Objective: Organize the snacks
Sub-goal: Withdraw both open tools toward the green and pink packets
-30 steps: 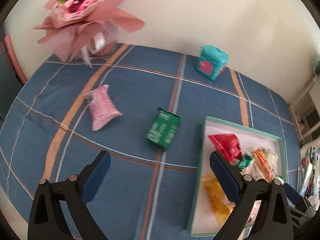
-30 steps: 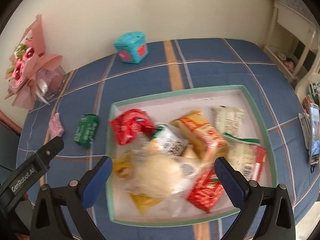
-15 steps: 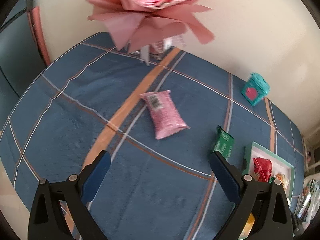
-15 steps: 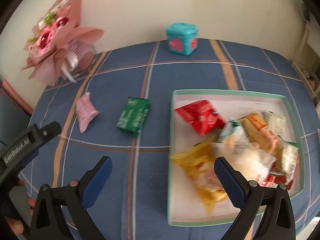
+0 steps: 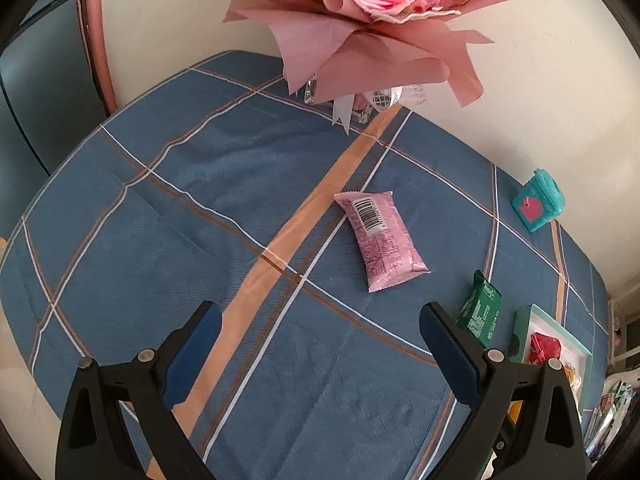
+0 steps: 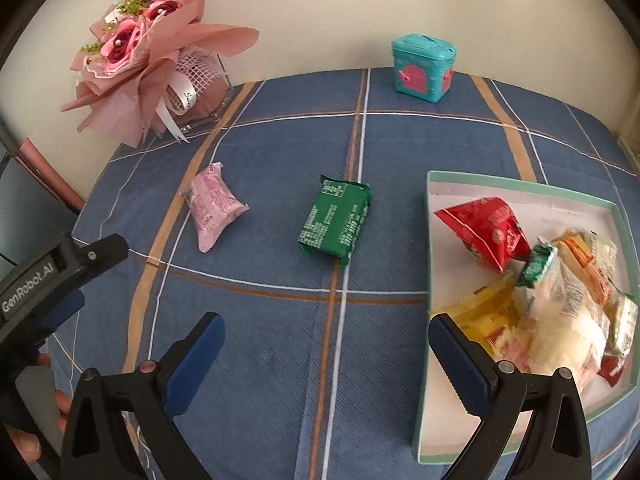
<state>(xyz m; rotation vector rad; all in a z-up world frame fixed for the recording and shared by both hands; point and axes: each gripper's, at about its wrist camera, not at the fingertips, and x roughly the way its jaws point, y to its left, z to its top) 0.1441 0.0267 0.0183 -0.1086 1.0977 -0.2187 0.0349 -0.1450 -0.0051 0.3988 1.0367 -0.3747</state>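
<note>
Two loose snack packets, one tray of packets, one bouquet, one teal box

Left of the green-rimmed tray (image 6: 520, 186) lie two packets on the cloth — one green packet (image 6: 335, 222), nearest the tray, and one pink packet (image 6: 214, 206) further left. Inside the tray sits a heap: one red packet (image 6: 486, 228), one yellow packet (image 6: 486, 318), one clear bag with pale contents (image 6: 560, 320), and several more overlapping, whose exact number cannot be told. Beyond the tray by the wall stands one teal box (image 6: 423, 68) — and far left of it, one pink bouquet (image 6: 148, 52). Two grippers show: the left gripper (image 5: 318, 342) and the right gripper (image 6: 326, 344).
</note>
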